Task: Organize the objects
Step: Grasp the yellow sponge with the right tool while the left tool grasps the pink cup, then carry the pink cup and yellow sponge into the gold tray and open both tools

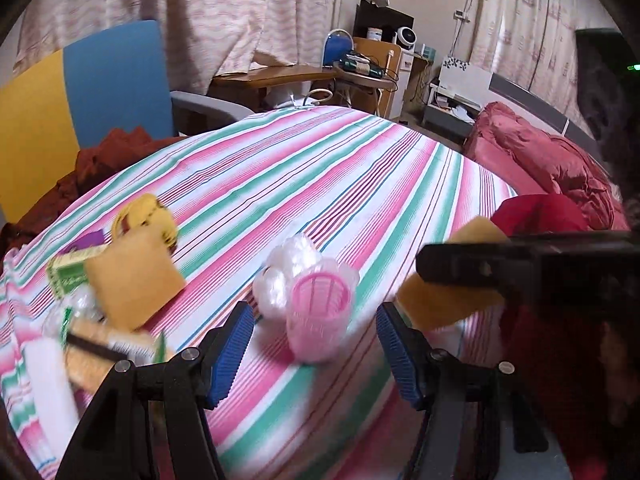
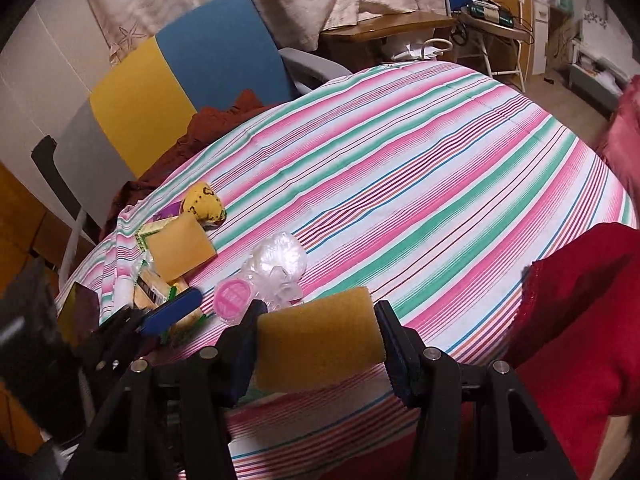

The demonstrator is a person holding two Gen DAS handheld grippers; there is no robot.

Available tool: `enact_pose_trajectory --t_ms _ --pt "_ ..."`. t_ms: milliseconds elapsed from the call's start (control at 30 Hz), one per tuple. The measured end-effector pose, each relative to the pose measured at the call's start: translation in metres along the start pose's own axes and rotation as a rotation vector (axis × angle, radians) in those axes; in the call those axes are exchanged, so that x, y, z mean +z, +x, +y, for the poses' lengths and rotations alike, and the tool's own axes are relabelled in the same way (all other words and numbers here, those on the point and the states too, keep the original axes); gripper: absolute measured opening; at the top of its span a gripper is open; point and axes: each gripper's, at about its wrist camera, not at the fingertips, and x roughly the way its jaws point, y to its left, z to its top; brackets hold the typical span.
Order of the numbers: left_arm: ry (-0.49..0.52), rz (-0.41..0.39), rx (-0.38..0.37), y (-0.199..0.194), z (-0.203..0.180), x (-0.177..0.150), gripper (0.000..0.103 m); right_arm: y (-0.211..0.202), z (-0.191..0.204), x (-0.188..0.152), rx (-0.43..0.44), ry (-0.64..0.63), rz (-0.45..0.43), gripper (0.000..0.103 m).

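Your right claw [image 2: 320, 344] was clamped on a yellow sponge [image 2: 320, 340], both blue pads pressed against its ends, and held it above the near edge of the striped cloth [image 2: 400, 184]. Your left claw [image 1: 316, 354] stood with its pads spread wide and gripped nothing; the pink ribbed cup [image 1: 318, 316] sat upright on the cloth just beyond the gap between them. A wad of clear plastic [image 1: 286, 268] touched the cup on its far side. To the left, a second sponge [image 1: 134, 276] lay tilted on a pile of packets [image 1: 68, 272], with a yellow pouch [image 1: 146, 216] behind it. Whether the cloth covered a bench or a bed could not be determined. A blue and yellow chair [image 2: 180, 80] stood at the far left edge.
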Motion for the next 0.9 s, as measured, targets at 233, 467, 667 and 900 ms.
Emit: enact_pose_trajectory --t_ms 233,467,667,900 --pt "-0.019 0.007 -0.024 0.014 0.005 -0.003 0.037 0.001 -0.002 -0.001 0.026 0.010 0.004 0.055" --pt "-0.081 -0.007 -0.048 -0.017 0.012 -0.031 0.036 0.003 0.003 -0.001 0.036 -0.021 0.013 0.055" --pt "-0.128 -0.021 -0.026 -0.049 0.015 -0.053 0.036 0.004 0.015 -0.002 0.040 -0.107 0.033 0.055" --pt "-0.184 -0.088 0.024 -0.099 0.028 -0.065 0.036 0.003 0.027 -0.006 0.019 -0.182 0.030 0.055"
